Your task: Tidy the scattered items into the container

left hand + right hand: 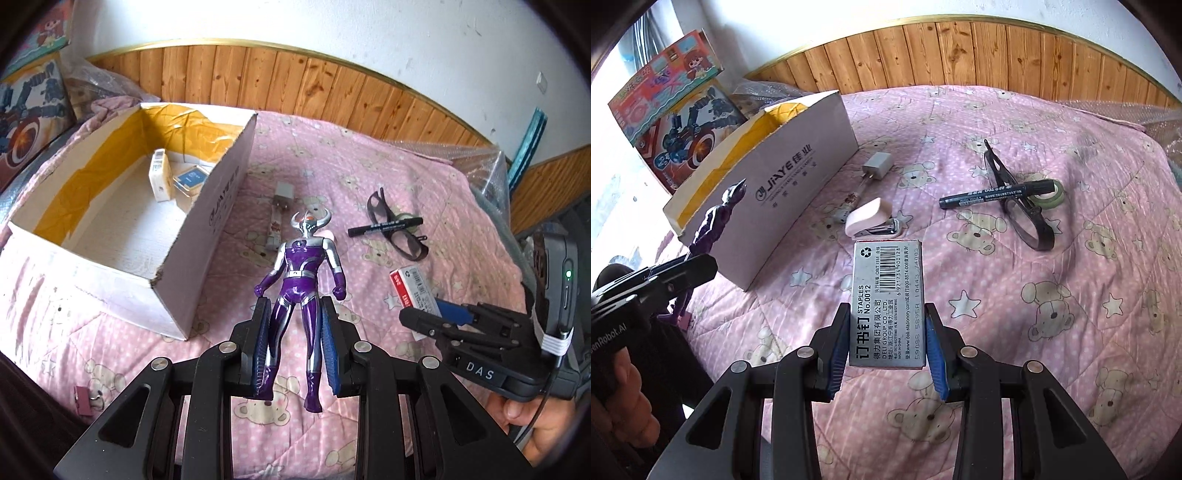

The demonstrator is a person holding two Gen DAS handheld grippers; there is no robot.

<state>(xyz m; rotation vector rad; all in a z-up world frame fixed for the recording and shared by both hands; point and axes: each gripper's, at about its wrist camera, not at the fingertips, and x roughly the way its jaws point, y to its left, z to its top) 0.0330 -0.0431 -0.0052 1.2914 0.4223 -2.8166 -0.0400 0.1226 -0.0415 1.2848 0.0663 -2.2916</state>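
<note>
Both hands are loaded here. The purple toy figure [299, 291] is pinched by its legs in the left gripper [295, 343], hanging clear of the bed just right of the cardboard box [207, 229]. The staples box [886, 302] is squeezed across its narrow sides by the right gripper [886, 350], also lifted off the pink quilt [1052, 295].

My take: do the figure first since it's closer. Carry it over the near wall high enough that the horned head clears the rim, then lower it into the bare part of the floor, away from the small packs [173, 177] already inside, before spreading the jaws. The legs are glossy, so I'd keep the swing gentle.

Marker [997, 194], glasses [1019, 206], tape roll [1051, 192], stapler [871, 221] and charger [877, 166] are waiting on the bed.
</note>
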